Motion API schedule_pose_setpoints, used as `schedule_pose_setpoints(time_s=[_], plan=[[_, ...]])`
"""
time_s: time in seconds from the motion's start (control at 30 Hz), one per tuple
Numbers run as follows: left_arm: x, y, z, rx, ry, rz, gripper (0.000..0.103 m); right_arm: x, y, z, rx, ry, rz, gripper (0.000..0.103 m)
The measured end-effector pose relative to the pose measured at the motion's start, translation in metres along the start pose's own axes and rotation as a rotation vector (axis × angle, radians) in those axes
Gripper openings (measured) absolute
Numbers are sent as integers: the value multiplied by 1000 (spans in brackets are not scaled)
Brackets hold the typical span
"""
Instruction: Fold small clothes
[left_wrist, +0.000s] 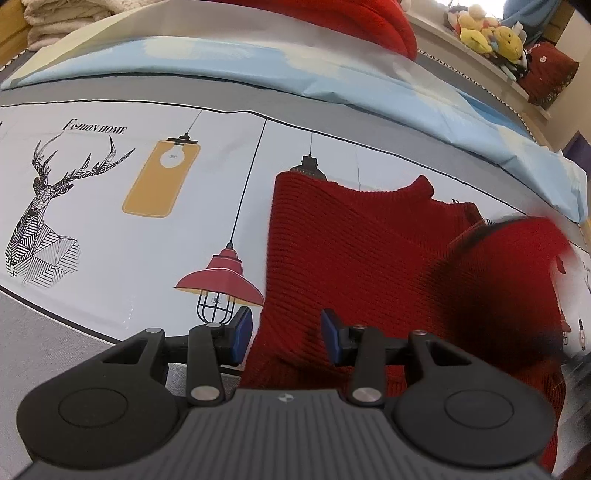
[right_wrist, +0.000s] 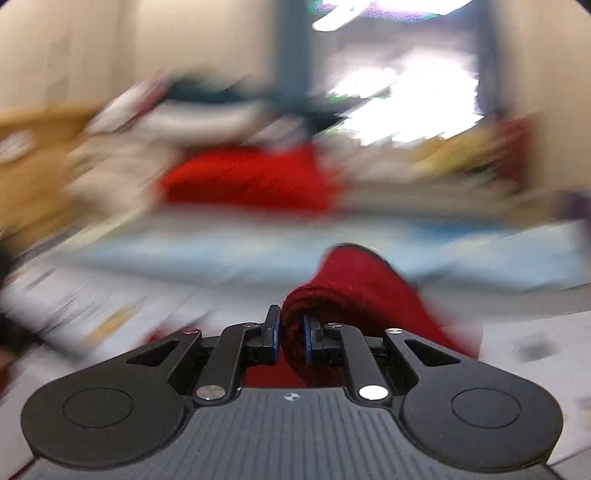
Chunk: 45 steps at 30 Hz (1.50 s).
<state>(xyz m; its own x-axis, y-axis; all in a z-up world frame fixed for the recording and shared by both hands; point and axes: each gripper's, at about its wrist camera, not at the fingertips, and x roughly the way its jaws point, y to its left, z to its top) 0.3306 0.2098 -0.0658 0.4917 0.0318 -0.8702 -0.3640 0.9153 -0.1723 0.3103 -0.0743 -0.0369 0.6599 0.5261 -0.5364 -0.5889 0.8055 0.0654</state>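
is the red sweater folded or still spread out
Partly folded: the red knit sweater lies flat, and the right tool holds one part lifted over it.

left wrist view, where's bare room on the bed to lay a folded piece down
Free: the printed sheet left of the red sweater, around the deer and lamp prints. Crowded: the right side, under the sweater, and the far edge with the blue cover and towels.

We are in a home bedroom: a printed bedsheet (left_wrist: 110, 206) with deer and lamp drawings, a light blue quilt (left_wrist: 332, 77), folded towels (left_wrist: 62, 18), and plush toys (left_wrist: 487, 35) on a ledge.
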Motion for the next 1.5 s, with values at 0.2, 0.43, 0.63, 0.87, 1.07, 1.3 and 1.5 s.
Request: schedule_pose_setpoints(time_s=[0.2,0.43,0.63,0.87,1.07,1.3,1.5], plan=[[-2,2,3,-17,-7,-28,45,34,-3,-26,86,249,94,24],[-2,4,6,-123,-10,-150,45,28,-66,-19,372,224,80,27],[-3,15,11,-224,-32,-194,45,17,-66,-12,331,196,207,34],[1,14,10,-248,-25,-205,45,35,-75,-31,434,183,90,51],[6,15,7,-252,3,-245,46,34,-29,-27,186,277,323,50],[18,2,-4,-226,74,-303,48,35,-43,-24,250,309,222,50],[14,14,2,-238,-3,-187,48,37,-64,-31,247,346,-55,50]])
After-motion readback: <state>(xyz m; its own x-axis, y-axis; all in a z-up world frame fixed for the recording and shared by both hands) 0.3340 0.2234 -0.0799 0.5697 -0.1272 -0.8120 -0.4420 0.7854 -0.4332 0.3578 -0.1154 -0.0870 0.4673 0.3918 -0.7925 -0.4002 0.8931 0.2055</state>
